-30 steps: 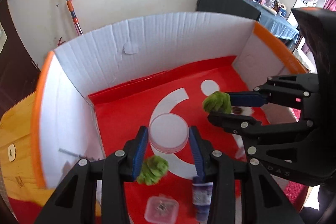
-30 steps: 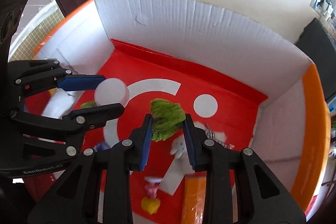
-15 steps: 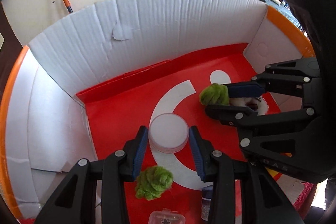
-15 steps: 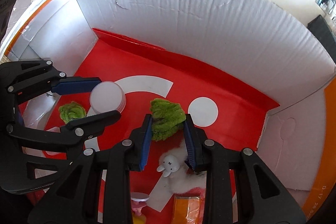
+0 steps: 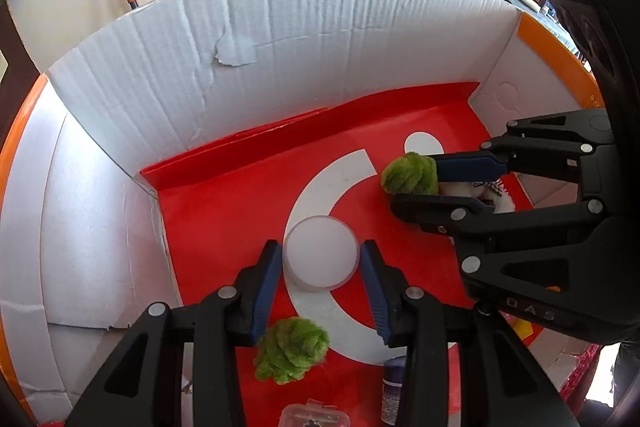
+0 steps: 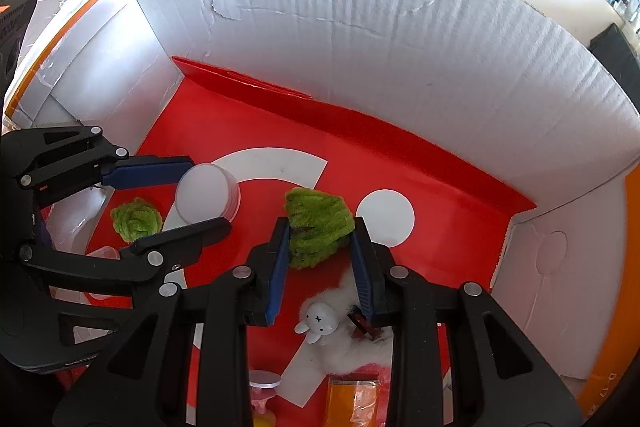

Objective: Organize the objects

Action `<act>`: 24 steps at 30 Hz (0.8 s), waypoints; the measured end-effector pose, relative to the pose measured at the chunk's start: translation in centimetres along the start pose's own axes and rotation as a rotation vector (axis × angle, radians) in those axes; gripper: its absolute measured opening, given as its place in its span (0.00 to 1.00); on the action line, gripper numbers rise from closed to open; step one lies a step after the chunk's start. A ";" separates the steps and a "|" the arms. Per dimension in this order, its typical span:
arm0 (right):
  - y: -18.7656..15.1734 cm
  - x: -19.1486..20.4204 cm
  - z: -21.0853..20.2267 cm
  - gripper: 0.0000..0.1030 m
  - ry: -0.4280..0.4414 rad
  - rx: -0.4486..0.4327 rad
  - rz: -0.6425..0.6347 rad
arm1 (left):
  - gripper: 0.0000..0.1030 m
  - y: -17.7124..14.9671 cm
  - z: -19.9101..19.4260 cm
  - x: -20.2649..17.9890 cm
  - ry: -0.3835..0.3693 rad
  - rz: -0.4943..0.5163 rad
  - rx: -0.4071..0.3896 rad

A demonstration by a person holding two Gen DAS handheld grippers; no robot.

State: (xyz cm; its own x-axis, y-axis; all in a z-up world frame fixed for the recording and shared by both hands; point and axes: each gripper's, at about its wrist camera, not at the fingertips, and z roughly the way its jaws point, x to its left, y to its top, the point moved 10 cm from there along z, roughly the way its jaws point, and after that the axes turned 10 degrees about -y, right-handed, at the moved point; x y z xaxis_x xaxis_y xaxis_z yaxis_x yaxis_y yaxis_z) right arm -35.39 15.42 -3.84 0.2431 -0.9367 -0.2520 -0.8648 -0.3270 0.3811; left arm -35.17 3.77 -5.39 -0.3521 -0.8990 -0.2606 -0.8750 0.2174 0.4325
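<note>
Green fuzzy ball (image 6: 316, 227) sits clamped in the right gripper (image 6: 320, 251) at centre frame, above the box (image 6: 360, 27) floor. Left gripper (image 5: 320, 267), low centre in its view, grasps a clear round tub (image 5: 320, 253); another green ball (image 5: 292, 349) lies below it.

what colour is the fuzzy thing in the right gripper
Green fuzzy ball, clearest in the right wrist view.
</note>
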 end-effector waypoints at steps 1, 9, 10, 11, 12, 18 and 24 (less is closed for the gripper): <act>0.0 0.0 0.0 0.27 0.003 0.001 0.004 | 0.42 -0.1 -0.1 0.0 -0.002 -0.002 0.000; 0.0 -0.1 0.0 0.28 0.006 0.004 0.004 | 0.44 0.1 -0.2 -0.2 0.001 -0.004 -0.001; 0.0 -0.1 0.0 0.28 0.008 0.005 0.005 | 0.44 0.0 -0.3 -0.1 0.000 -0.005 -0.001; 0.0 -0.1 -0.1 0.28 0.008 0.005 0.006 | 0.45 0.0 -0.3 -0.1 0.000 -0.005 -0.001; 0.0 -0.7 -0.2 0.28 0.009 0.006 0.007 | 0.45 0.0 -0.3 -0.1 0.000 -0.006 -0.001; 0.3 -0.8 -0.2 0.28 0.007 0.008 0.010 | 0.51 0.1 -0.4 -0.1 -0.005 -0.006 -0.002; 1.5 -0.7 -0.4 0.51 -0.015 0.001 0.020 | 0.57 0.1 -0.4 -0.6 0.001 0.002 -0.007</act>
State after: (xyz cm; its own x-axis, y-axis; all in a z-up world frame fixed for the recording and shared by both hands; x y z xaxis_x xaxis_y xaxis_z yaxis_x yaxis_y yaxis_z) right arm -36.65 15.56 -2.74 0.2188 -0.9412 -0.2574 -0.8699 -0.3076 0.3855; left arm -34.96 4.23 -4.85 -0.3531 -0.8991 -0.2586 -0.8722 0.2164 0.4387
